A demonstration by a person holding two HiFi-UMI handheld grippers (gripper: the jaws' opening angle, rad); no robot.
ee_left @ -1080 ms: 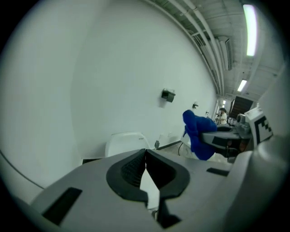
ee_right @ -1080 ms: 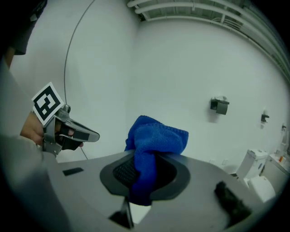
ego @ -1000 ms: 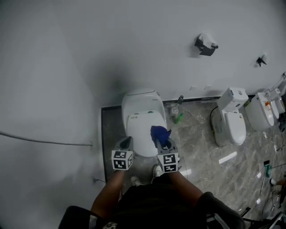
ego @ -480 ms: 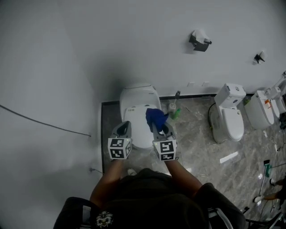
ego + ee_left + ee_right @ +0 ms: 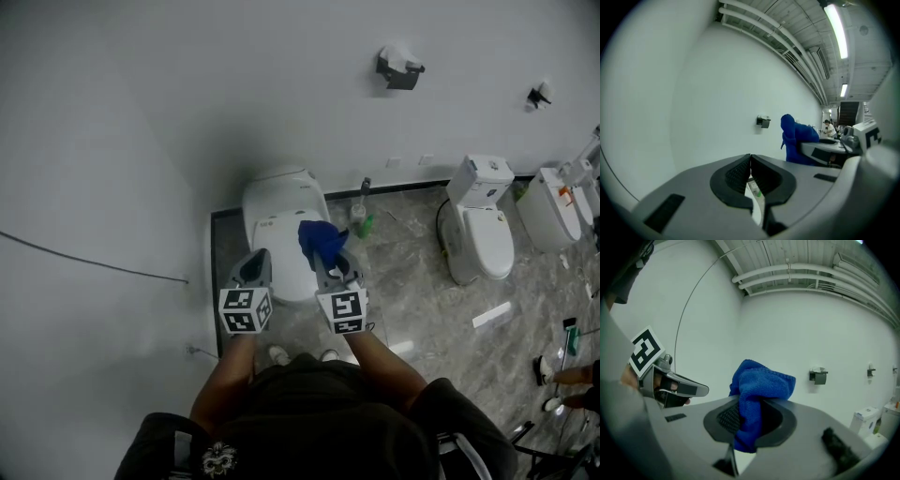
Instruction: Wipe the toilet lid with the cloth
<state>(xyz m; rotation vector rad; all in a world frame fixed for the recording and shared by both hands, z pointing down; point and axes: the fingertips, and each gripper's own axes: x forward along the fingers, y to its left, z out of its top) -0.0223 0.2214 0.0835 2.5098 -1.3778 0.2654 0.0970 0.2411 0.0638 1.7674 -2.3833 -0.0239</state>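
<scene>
- You're holding the left hand-held gripper (image 5: 750, 172) with its jaws pressed fully together, and nothing is sitting between them.
- Your right hand-held gripper (image 5: 749, 420) is clamping down on the blue cloth (image 5: 758, 387). The cloth is bunching up above the jaws and a bit is hanging out underneath.
- In the head view, both hand-held grippers are sitting side by side, slightly apart, over the front end of the toilet lid (image 5: 277, 246), which is lying closed.
- The cloth is hanging over the right side of the lid in that view. I honestly can't tell whether it's touching the lid.
- A green bottle (image 5: 367, 225) is lying on the marble floor (image 5: 422, 291) just right of the toilet, near the wall.
- A second white toilet (image 5: 480, 232) is sitting well apart, further right.
- A dark holder (image 5: 398, 69) is hanging on the wall above.
</scene>
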